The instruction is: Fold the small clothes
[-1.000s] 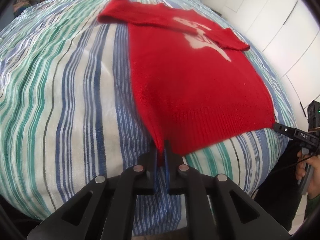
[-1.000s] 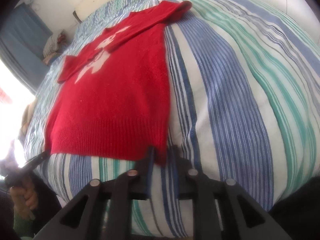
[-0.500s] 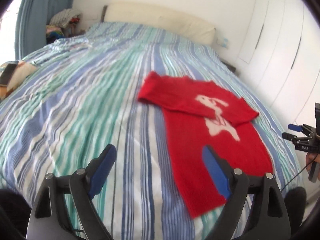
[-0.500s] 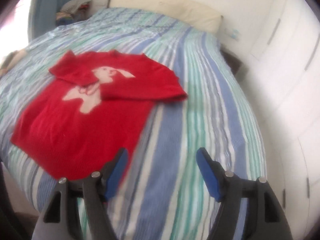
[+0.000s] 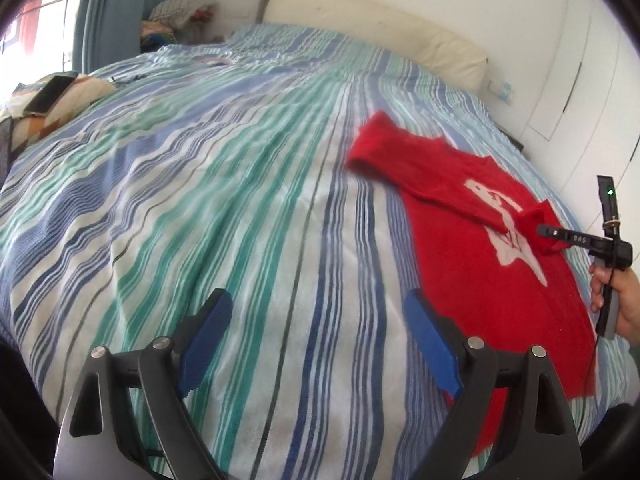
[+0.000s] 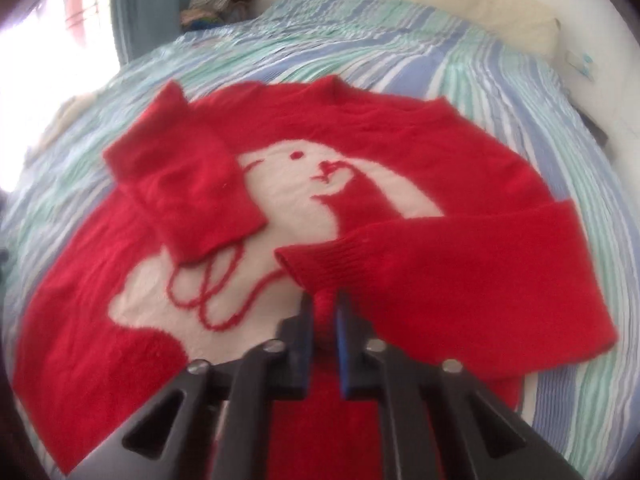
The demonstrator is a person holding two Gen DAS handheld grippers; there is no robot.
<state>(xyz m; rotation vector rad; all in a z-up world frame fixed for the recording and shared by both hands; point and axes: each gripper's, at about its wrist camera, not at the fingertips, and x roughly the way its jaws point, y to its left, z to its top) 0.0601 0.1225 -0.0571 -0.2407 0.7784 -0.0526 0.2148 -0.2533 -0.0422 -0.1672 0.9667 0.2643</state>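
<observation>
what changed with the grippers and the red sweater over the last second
Both grippers let go of the hem. The right gripper moved up the red sweater and shut on the sleeve cuff. The left gripper pulled back, open. Sweater stays flat on the striped bedspread.

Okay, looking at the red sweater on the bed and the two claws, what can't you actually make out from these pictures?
- Left wrist view: the red sweater has its lower hem hidden behind the open left claw.
- Right wrist view: the right claw is shut on a sweater sleeve; the pinched fabric is hidden between the pads.
- Right wrist view: motion blur smears the sweater's edges and the striped bedspread.
- Left wrist view: the pile by the curtain is too small to identify.
</observation>
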